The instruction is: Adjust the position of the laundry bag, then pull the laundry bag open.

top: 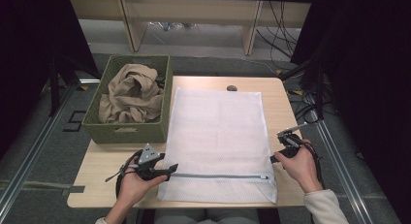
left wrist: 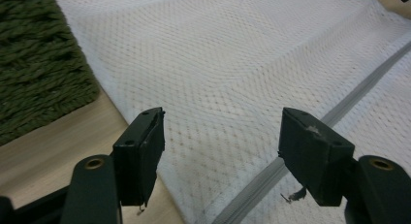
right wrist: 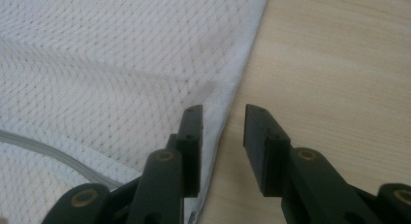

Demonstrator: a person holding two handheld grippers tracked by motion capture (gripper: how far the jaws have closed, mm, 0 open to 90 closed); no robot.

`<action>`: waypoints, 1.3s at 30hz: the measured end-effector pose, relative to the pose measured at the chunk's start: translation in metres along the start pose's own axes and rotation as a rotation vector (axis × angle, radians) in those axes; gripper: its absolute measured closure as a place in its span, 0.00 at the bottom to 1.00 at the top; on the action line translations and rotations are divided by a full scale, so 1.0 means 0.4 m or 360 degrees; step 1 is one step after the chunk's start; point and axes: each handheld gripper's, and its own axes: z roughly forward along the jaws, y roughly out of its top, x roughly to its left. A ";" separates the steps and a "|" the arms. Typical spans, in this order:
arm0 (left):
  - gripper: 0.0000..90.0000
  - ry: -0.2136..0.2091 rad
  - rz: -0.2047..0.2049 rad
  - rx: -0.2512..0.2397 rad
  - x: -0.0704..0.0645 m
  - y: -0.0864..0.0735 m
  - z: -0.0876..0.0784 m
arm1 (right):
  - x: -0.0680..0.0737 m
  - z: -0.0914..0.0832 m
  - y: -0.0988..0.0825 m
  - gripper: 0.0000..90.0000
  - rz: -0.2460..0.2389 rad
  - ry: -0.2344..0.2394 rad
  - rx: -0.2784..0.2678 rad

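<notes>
Mesh dominates the pale wooden table [top: 102, 161]: a large white rectangular mesh laundry bag [top: 218, 136] lies flat across the middle of it, its grey zipper [top: 218, 176] running along the near edge, side to side. To the left, overhanging the table's far left corner, stands a green woven basket [top: 94, 127] with a crumpled beige cloth [top: 131, 93] piled inside; the basket's right wall sits just beside the bag's left edge.

A person's hands come in from the near side. The left gripper [top: 170, 171] lies low at the bag's near left corner, close to the left end of the zipper. In the left gripper view its two black jaws stand wide apart above the mesh, the zipper [left wrist: 271, 173] passing under the gap toward the right-hand jaw, and neither pad presses on the fabric; the green basket [left wrist: 39, 59] fills the upper left corner there, with bare wood [left wrist: 53, 146] below it.

The right gripper [top: 274, 159] sits at the bag's right edge, a little above the zipper's right end, held in the right hand [top: 298, 163]. In the right gripper view its jaws are parted, with the hemmed edge of the bag [right wrist: 220, 112] running up between them: the left-hand jaw over the mesh, the right-hand one over the table [right wrist: 339, 64]. The pads do not close on the hem, so the bag lies free on the table, held by neither gripper
</notes>
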 end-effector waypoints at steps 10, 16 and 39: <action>0.37 0.0009 0.0028 0.0046 -0.001 0.001 0.010 | 0.003 -0.006 -0.007 0.75 -0.0055 0.0021 0.0024; 0.38 -0.0066 0.0043 0.0038 -0.014 0.007 0.013 | 0.003 -0.010 -0.022 0.74 0.0008 0.0021 0.0072; 0.39 -0.0098 0.0091 0.0079 -0.035 0.009 0.019 | 0.024 0.003 -0.055 0.72 0.0072 0.0058 0.0274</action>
